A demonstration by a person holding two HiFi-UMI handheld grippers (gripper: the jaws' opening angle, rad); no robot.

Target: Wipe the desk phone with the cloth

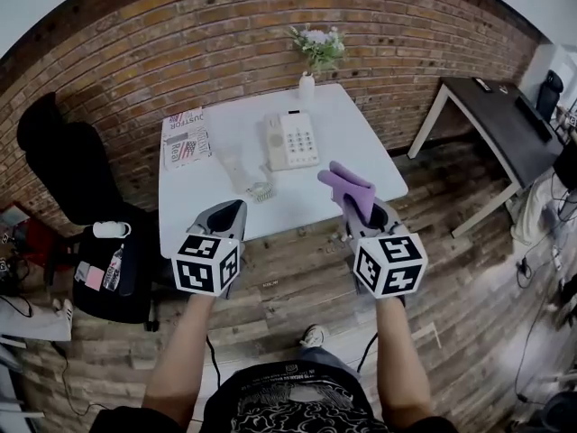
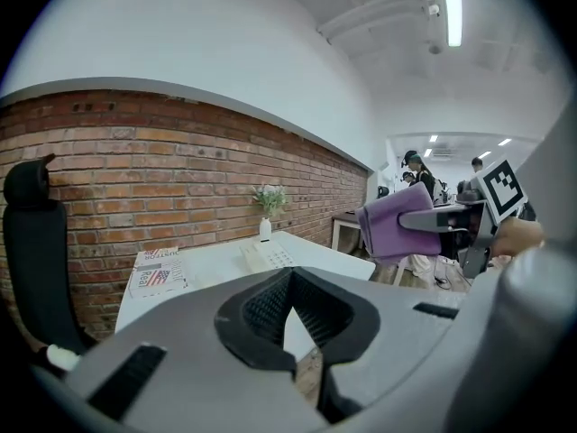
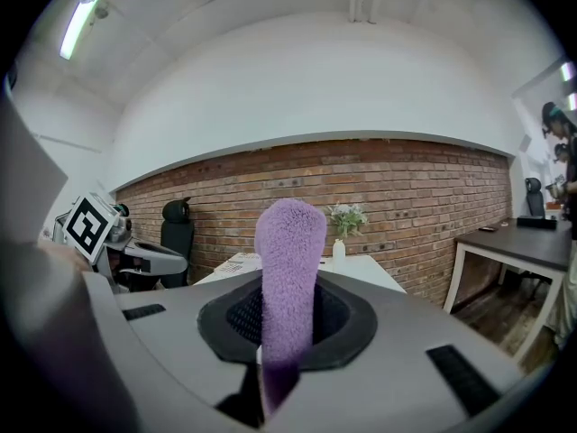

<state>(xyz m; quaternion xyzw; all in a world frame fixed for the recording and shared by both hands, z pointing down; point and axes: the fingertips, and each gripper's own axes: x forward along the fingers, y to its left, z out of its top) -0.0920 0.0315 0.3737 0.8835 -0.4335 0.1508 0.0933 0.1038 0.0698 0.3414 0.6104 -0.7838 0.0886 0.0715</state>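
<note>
A cream desk phone point(image 1: 290, 140) lies on the white table point(image 1: 207, 197), its coiled cord and handset point(image 1: 242, 171) stretched toward the front. The phone point(image 2: 263, 254) shows small in the left gripper view. My right gripper point(image 1: 359, 207) is shut on a purple cloth point(image 1: 349, 188), held in the air at the table's front right corner; the cloth point(image 3: 287, 282) stands up between the jaws in the right gripper view. My left gripper point(image 1: 227, 216) hangs over the table's front edge, jaws closed with nothing between them. The cloth point(image 2: 401, 224) also shows at right in the left gripper view.
A vase of flowers point(image 1: 313, 57) stands at the table's back edge and a magazine point(image 1: 185, 137) lies at its left. A black office chair point(image 1: 63, 165) is left of the table, a dark desk point(image 1: 498, 115) at right. Brick wall behind.
</note>
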